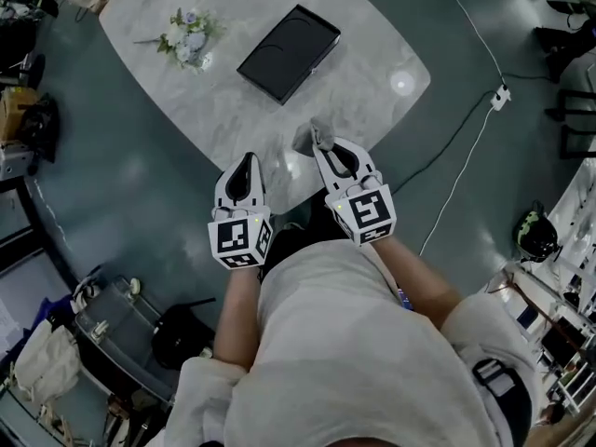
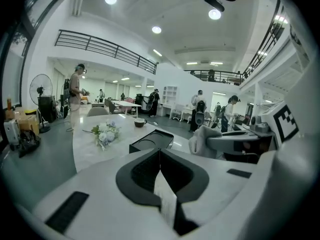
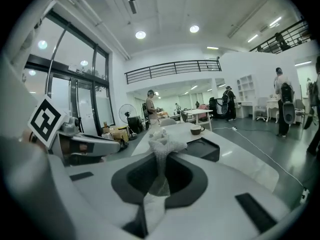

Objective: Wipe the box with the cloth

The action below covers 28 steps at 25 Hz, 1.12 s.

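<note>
A flat black box lies on the white marble table, seen too as the box and the box. My right gripper is shut on a pale grey cloth, which bunches up past the jaw tips as the cloth and the cloth. It hovers over the table's near edge, short of the box. My left gripper is shut with nothing between its jaws, beside the right one at the table's near edge.
A small bunch of flowers lies on the table left of the box. A cup stands at the far end. A white cable and power strip run over the floor at right. A glass side table sits lower left. People stand far off.
</note>
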### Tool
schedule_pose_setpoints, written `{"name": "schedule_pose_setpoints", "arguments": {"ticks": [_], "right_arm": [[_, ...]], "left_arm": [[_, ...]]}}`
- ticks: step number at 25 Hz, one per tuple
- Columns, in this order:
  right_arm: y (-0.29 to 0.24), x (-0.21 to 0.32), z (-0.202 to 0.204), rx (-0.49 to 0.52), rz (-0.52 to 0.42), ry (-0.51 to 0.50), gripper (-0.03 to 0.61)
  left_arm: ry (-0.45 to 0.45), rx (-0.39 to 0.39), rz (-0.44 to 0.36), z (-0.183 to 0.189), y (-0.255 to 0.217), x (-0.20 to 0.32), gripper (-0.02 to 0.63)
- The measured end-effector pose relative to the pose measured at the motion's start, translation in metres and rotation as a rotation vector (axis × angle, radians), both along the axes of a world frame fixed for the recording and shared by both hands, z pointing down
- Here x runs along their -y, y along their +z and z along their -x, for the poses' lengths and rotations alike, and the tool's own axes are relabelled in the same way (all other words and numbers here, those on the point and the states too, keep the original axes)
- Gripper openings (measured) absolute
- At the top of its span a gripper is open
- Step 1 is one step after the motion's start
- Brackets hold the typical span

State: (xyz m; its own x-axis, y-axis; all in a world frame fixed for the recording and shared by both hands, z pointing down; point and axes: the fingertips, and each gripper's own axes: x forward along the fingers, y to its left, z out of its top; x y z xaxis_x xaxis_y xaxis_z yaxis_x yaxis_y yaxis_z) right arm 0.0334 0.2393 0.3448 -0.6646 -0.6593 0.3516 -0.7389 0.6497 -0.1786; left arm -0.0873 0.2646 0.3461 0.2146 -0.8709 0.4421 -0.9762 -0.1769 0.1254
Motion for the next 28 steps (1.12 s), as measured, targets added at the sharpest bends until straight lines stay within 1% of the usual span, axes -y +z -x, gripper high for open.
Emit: {"name": "schedule_pose_setpoints", "arguments": {"ticks": [4, 7, 10, 15, 19, 24, 28], "right_arm": [[0.033, 0.033, 0.004, 0.002, 0.051, -0.043, 0.046], [0.065, 0.050, 0.015, -0.026, 0.075, -0.089, 0.046], [0.092, 0.057, 0.024, -0.064, 0.088, -0.122, 0.046], [0.119, 0.072, 0.035, -0.077, 0.123, -0.092, 0.048], [0.132, 0.074, 0.049, -0.087, 0.150, -0.082, 0.048], [0.146, 0.077, 0.061, -0.158, 0.136, -0.098, 0.047], [0.152, 0.086, 0.068, -0.156, 0.151, -0.092, 0.047]], "left_arm": [[-0.028, 0.010, 0.055, -0.003, 0.031, 0.029, 0.024], [-0.056, 0.010, 0.097, 0.001, 0.052, 0.040, 0.024], [-0.064, 0.014, 0.130, 0.003, 0.072, 0.042, 0.025], [-0.073, -0.016, 0.159, 0.012, 0.101, 0.049, 0.024], [-0.044, -0.030, 0.176, 0.017, 0.117, 0.054, 0.025], [-0.029, -0.070, 0.205, 0.018, 0.125, 0.050, 0.024], [-0.029, -0.067, 0.214, 0.027, 0.127, 0.047, 0.024]]}}
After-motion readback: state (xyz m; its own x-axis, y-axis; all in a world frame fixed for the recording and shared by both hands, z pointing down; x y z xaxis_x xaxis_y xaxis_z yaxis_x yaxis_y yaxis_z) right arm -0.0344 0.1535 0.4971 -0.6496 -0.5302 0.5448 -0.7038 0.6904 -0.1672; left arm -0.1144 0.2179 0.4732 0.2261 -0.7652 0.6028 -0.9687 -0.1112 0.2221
